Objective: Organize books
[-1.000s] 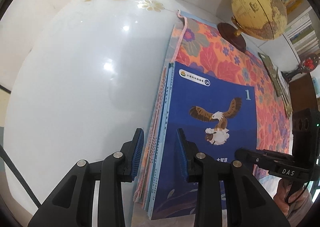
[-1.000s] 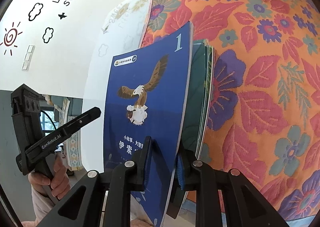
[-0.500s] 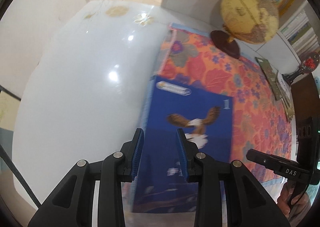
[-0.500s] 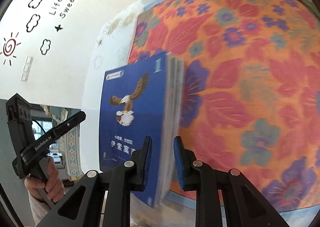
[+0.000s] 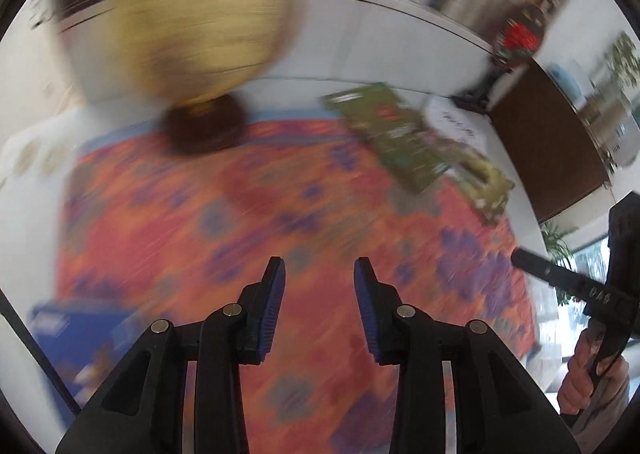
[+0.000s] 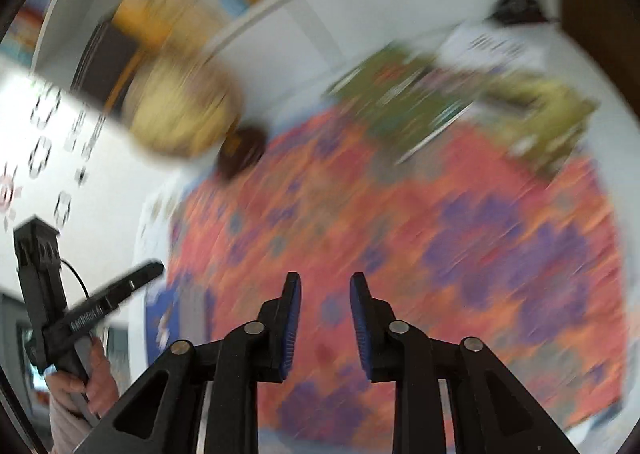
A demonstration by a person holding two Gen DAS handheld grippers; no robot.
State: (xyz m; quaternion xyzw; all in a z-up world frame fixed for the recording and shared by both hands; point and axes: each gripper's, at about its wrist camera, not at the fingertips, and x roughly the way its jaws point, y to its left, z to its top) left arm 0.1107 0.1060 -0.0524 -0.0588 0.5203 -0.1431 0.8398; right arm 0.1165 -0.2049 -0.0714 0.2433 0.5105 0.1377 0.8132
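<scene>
Left gripper point(image 5: 319, 274) and right gripper point(image 6: 325, 290): jaws just opened further, a little apart, nothing between them, both over the orange flower-patterned cloth point(image 5: 248, 222) on the white bench point(image 5: 28, 214). Blue-covered stack of books point(image 5: 68, 338): lay flat at the cloth's near left edge, released. Beyond: green flat books point(image 5: 384, 138) at the cloth's far right corner; blurred yellow globe on a dark round base point(image 5: 200, 30) at the far edge.
</scene>
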